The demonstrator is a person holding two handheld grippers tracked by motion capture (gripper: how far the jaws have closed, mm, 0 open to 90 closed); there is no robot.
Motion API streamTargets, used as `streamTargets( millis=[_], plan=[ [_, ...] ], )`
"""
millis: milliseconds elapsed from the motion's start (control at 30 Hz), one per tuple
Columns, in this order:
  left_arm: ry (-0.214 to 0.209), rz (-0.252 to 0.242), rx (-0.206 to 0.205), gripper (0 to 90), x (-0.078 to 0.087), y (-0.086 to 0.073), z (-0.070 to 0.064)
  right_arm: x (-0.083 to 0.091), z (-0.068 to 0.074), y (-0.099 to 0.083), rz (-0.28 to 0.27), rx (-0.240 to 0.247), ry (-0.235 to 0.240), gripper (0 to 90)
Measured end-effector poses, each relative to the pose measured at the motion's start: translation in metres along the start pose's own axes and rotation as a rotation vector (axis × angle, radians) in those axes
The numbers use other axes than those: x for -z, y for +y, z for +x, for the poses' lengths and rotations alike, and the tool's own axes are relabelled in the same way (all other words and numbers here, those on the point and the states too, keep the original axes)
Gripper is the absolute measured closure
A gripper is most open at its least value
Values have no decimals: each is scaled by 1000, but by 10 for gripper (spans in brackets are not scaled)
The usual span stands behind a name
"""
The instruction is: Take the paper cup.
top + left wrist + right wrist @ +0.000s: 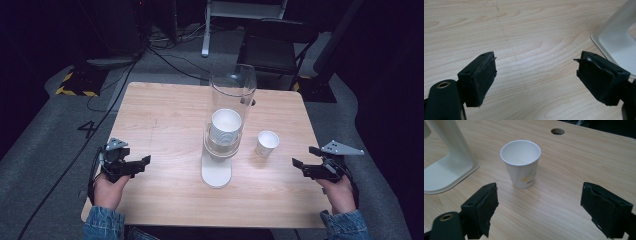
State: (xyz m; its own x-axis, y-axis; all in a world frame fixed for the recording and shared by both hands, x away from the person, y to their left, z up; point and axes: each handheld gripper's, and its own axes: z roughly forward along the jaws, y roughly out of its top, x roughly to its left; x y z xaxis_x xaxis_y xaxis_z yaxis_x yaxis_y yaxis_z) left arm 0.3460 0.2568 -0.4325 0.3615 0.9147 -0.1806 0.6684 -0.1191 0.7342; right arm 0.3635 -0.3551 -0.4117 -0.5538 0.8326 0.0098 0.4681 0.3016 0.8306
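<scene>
In the high view, a paper cup (267,143) stands upright on the wooden table (165,115), just right of a cup dispenser (225,125) that holds a stack of cups in its clear tube. The right gripper (306,159) hangs near the table's right edge, jaws wide and empty, pointing toward the cup but apart from it. The left gripper (141,163) sits near the left front edge, also wide and empty.

In the left gripper view, bare wood lies between the jaws, with the dispenser's white base (616,42) off to one side.

In the right gripper view, the cup (521,162) stands centred ahead of the spread jaws with open room on both sides. The cup looks light: I judge a one-sided nudge could tip it, or too hard a squeeze could crush it, and a swing to one side could knock the dispenser's base (446,173)
</scene>
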Motion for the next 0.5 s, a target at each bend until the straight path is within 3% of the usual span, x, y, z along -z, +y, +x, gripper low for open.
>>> streamTargets(
  millis=[200, 500],
  plan=[
    [11, -1, 4, 158, 1, 0, 3, 9, -17, -11, -30, -60, -18, 148],
    [10, 5, -5, 158, -3, 2, 1, 8, -20, -16, -36, -80, -20, 150]
  ],
)
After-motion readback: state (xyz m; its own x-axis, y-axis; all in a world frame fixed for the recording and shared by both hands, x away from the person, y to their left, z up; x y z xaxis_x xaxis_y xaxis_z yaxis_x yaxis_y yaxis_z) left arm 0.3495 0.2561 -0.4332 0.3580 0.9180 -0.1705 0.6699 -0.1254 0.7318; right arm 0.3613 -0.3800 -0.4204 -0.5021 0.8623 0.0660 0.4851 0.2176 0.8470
